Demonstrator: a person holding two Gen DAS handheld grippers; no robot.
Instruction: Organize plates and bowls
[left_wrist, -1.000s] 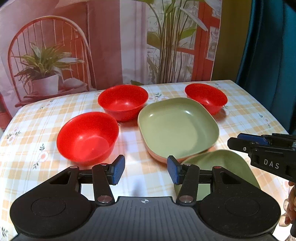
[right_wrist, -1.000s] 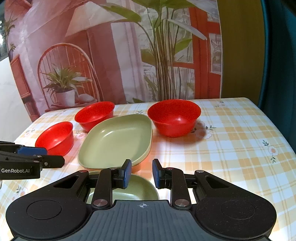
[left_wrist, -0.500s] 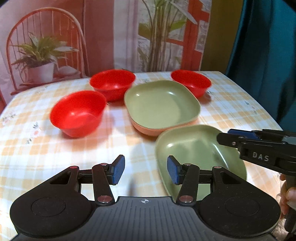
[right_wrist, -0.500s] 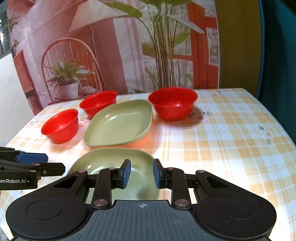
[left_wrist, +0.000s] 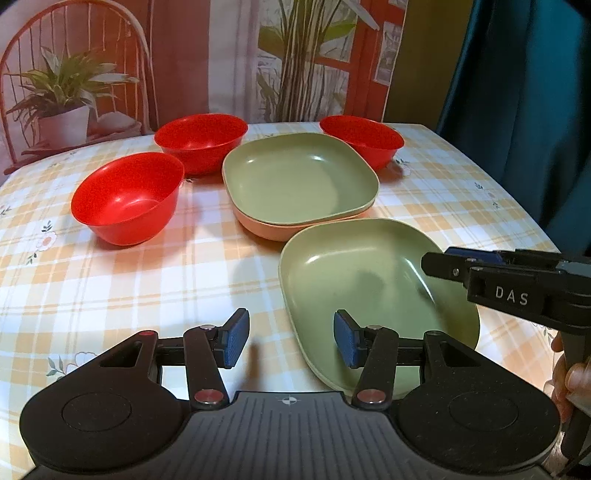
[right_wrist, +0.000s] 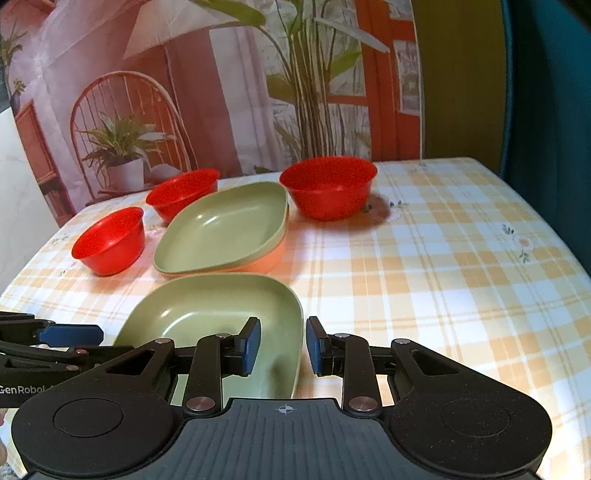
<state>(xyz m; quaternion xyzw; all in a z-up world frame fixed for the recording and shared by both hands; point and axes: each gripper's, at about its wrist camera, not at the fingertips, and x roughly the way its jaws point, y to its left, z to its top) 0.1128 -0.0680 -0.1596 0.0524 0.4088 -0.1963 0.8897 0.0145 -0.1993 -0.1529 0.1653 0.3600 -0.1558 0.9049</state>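
Observation:
A green plate (left_wrist: 369, 280) lies alone near the table's front edge. Behind it a second green plate (left_wrist: 299, 181) rests on an orange plate (left_wrist: 258, 227). Three red bowls stand around that stack: front left (left_wrist: 125, 199), back left (left_wrist: 201, 142), back right (left_wrist: 364, 142). My left gripper (left_wrist: 291, 341) is open, and the near plate's left rim shows in its gap. My right gripper (right_wrist: 282, 345) stands narrowly open over the near plate's (right_wrist: 207, 310) right rim, pads clear of it. Its tip (left_wrist: 430, 264) hovers above the plate.
A checked yellow tablecloth (left_wrist: 147, 280) covers the table. A printed backdrop with a chair and plants hangs behind, and a teal curtain (left_wrist: 535, 110) hangs at the right. A hand (left_wrist: 565, 373) holds the right gripper's handle. The left gripper (right_wrist: 70, 334) shows at the right wrist view's left edge.
Both grippers have drawn back and sunk slightly, so the near green plate now shows almost whole. The dishes have not shifted. Neither gripper's jaw width has visibly changed.

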